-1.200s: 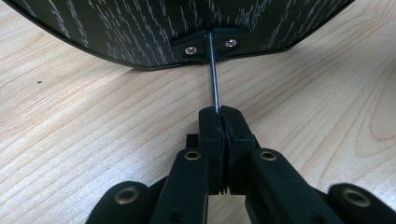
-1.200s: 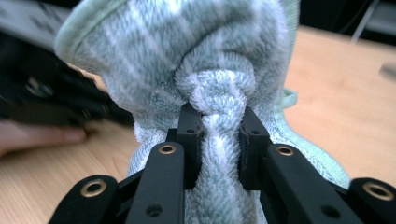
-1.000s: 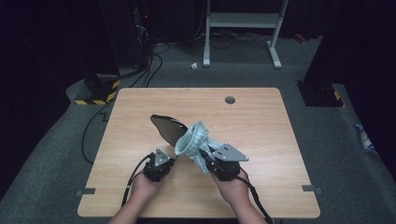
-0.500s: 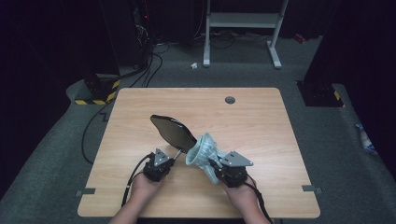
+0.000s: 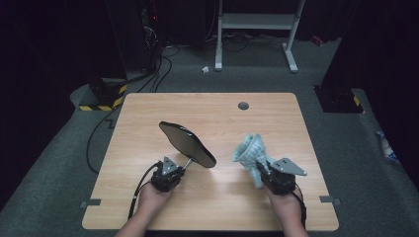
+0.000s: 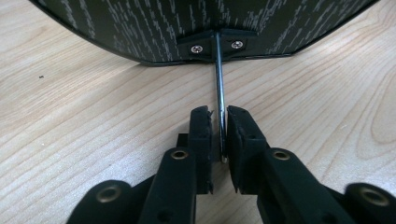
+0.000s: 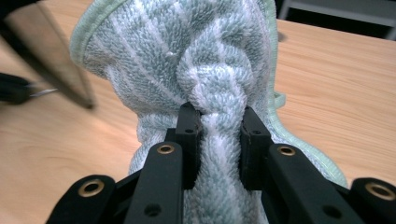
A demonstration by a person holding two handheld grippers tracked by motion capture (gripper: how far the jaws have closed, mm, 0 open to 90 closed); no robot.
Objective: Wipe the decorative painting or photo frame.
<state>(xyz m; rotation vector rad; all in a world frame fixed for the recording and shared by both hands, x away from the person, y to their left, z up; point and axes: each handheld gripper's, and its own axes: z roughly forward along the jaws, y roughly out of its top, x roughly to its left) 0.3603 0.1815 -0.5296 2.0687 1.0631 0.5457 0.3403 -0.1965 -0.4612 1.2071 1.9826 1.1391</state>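
No text, label, brand, number or sign can be read in any view. The yellow-and-black hazard stripes on the floor beside the tabletop are a warning pattern, bearing no lettering.

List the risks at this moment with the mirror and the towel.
The left gripper holds the mirror only by its thin wire stem, and its jaws have just been opening: the mirror could tip onto the table. The towel, bunched in the right gripper, could snag.
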